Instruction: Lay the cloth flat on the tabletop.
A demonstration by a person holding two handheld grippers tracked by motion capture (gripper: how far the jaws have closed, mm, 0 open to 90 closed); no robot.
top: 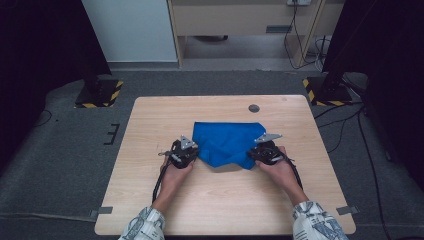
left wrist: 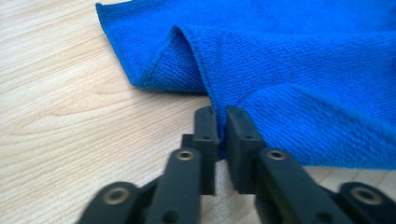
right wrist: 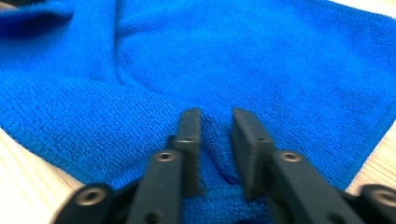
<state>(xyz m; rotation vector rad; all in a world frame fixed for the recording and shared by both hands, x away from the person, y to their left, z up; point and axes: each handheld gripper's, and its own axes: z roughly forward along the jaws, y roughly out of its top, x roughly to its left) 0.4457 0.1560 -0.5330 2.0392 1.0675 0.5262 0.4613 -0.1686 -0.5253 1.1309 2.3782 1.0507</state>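
Observation:
A blue cloth lies rumpled and partly folded in the middle of the wooden table. My left gripper sits at the cloth's left edge. In the left gripper view its jaws stand a narrow gap apart, with a raised fold of the cloth running into the gap. My right gripper is at the cloth's right near corner. Its jaws stand slightly apart over a ridge of cloth that lies loosely between them.
A round grey grommet is set in the tabletop behind the cloth. Black stands with yellow-striped bases stand on the floor at both far corners. Bare wood surrounds the cloth on all sides.

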